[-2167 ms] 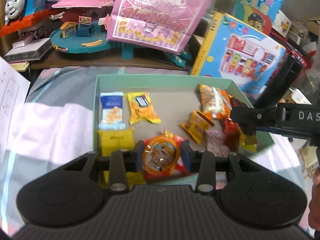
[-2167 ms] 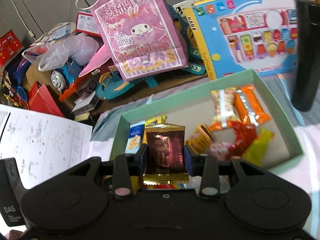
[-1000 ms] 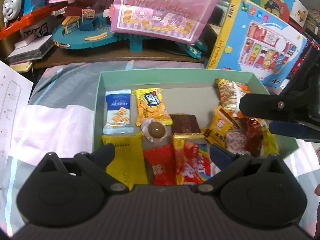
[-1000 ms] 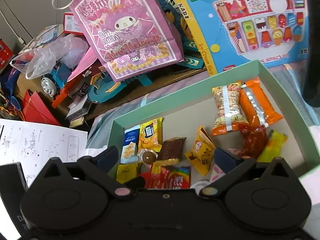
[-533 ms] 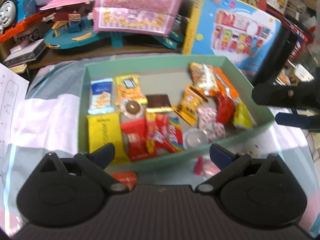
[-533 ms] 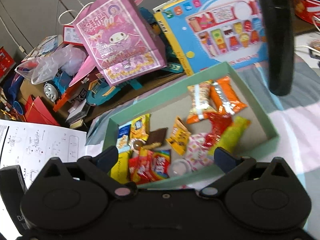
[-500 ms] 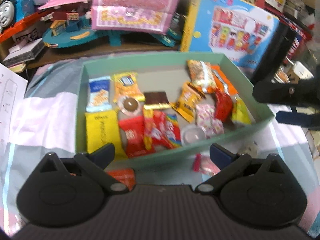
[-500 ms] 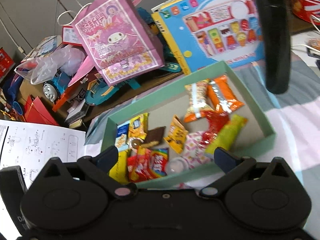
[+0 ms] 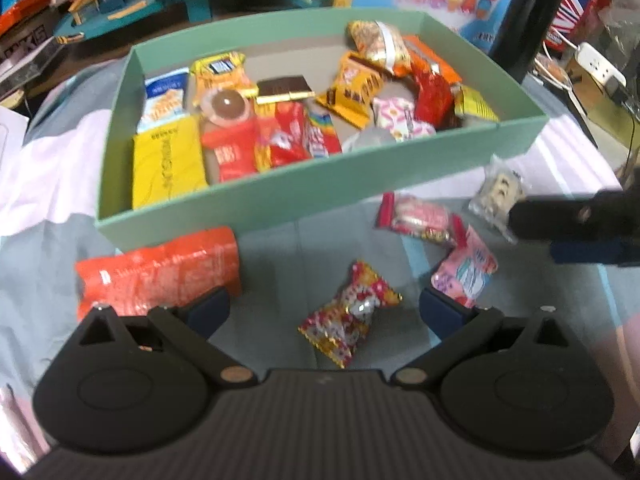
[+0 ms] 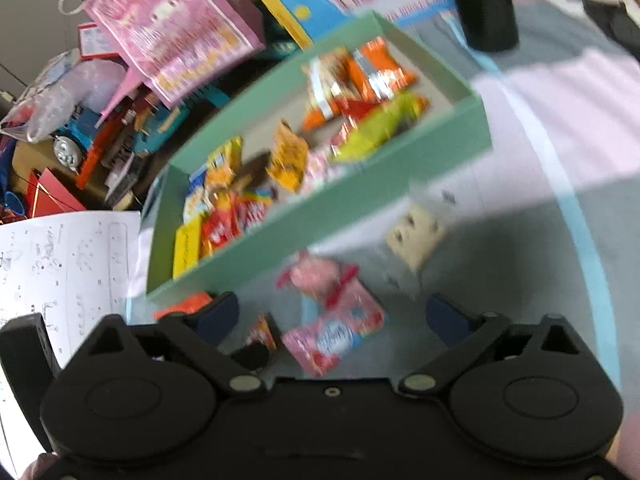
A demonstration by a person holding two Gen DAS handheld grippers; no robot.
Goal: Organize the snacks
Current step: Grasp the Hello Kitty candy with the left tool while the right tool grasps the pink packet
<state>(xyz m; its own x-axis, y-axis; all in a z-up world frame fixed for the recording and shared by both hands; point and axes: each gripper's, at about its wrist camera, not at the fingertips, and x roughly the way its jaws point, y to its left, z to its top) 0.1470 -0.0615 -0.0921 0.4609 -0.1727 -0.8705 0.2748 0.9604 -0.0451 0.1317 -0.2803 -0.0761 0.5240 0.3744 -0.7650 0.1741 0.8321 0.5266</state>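
**Loose snacks at the near wall of the green box**

Below the left gripper (image 9: 324, 312), jaws spread wide and empty, lies a red-and-gold twisted candy (image 9: 349, 330) on grey-blue cloth, between the two fingers but touching neither. Left finger's tip sits at the edge of an orange packet (image 9: 158, 270), which lies flat against the near wall of the mint-green box (image 9: 304, 190). Bare cloth between that packet and the candy; room there to move.

Right of the candy: a pink wrapper (image 9: 466, 268) just beside the right finger's tip, a red-and-pink packet (image 9: 418, 220) above it, the two touching at one corner. Further right a clear bag of pale biscuits (image 9: 498, 196), partly behind the right gripper's black finger.

Right gripper (image 10: 332, 316): jaws apart, have just been closing a little, nothing pressed between the pads. View heavily blurred. Pink wrapper (image 10: 336, 334) lies between its fingers; biscuit bag (image 10: 416, 236) ahead, near the box wall (image 10: 320, 220). Open cloth to the right of it, pale pink then grey.

Box interior crowded along near and left sides: yellow flat packet, red packets, a rainbow-striped one, round chocolate in clear wrap, dark chocolate bar. Far left corner shows bare cardboard floor.

Beyond the box: pink paper bag (image 10: 176, 28), toys, black cylinder (image 10: 484, 4) upright past the far right corner.
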